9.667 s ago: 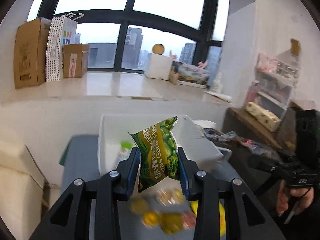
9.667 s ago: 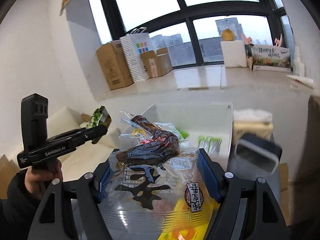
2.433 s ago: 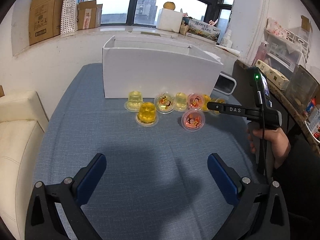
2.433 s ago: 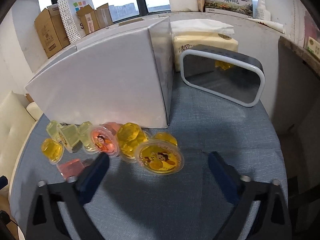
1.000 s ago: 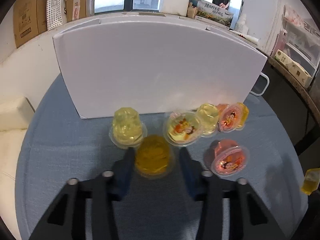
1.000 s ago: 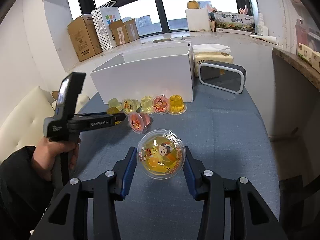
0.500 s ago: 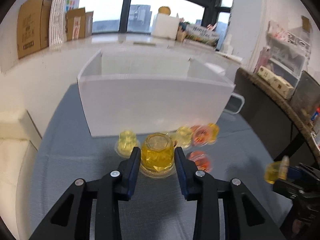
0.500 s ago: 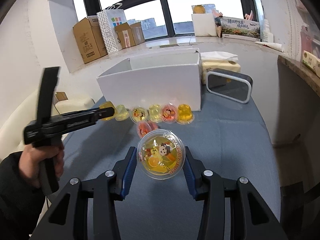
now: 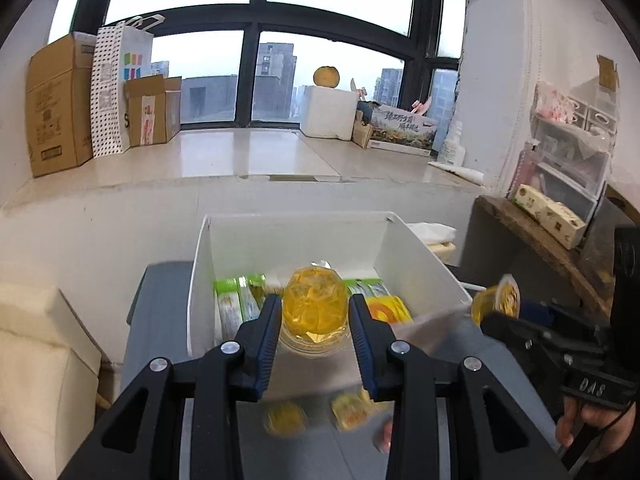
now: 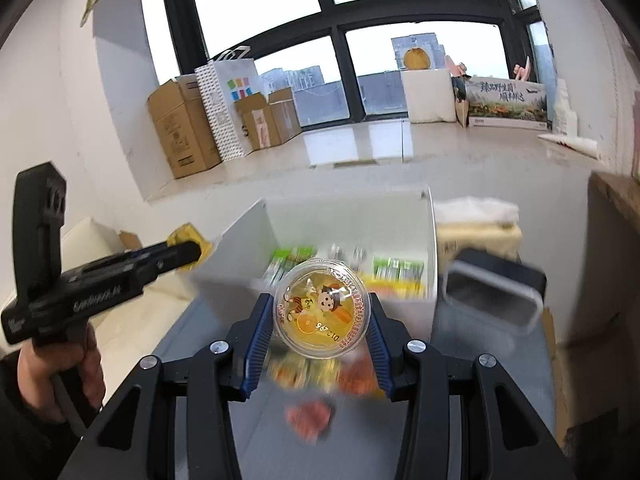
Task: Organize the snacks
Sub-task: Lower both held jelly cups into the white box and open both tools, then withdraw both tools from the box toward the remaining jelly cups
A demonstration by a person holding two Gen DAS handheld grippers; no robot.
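My left gripper (image 9: 314, 322) is shut on a yellow jelly cup (image 9: 314, 312), held upright above the near wall of the white box (image 9: 200, 272). My right gripper (image 10: 322, 320) is shut on a jelly cup with a cartoon lid (image 10: 322, 314), lid facing the camera, held in front of the white box (image 10: 430, 240). Green and yellow snack packets (image 9: 236, 308) lie inside the box. Several more jelly cups (image 9: 286, 418) sit blurred on the blue-grey table below. The right gripper with its cup (image 9: 498, 304) also shows in the left wrist view; the left gripper (image 10: 188, 248) shows in the right wrist view.
A grey-rimmed mirror (image 10: 494, 292) stands right of the box, with a tissue pack (image 10: 476, 236) behind it. A cream sofa (image 9: 36, 360) is at the left. Cardboard boxes (image 9: 56, 108) line the window sill. A shelf with drawers (image 9: 568, 168) is at the right.
Both grippers have risen and moved forward with their jelly cups, from above the table to the front of the white box. The box interior now shows.
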